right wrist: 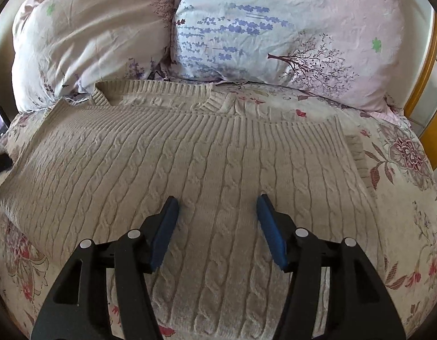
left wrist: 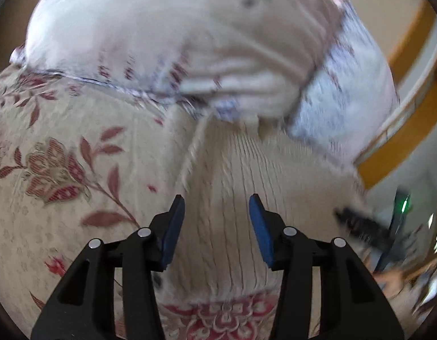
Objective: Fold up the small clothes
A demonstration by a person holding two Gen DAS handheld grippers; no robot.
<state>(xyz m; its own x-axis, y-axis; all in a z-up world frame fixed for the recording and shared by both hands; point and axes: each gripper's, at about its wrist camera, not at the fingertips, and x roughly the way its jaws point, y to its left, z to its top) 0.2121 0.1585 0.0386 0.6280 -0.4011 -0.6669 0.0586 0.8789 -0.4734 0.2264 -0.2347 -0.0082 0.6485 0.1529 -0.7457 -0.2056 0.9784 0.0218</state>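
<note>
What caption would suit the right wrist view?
Open right tongs above a beige cable-knit sweater lying on a floral bedspread.

Left tongs (left wrist: 217,208) parted and empty, right tongs (right wrist: 217,209) parted and empty, both angled downward

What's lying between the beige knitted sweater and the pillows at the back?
In the right wrist view, a strip of flowered bedspread shows between the sweater and the right pillow; on the left, the sweater reaches the left pillow.
</note>
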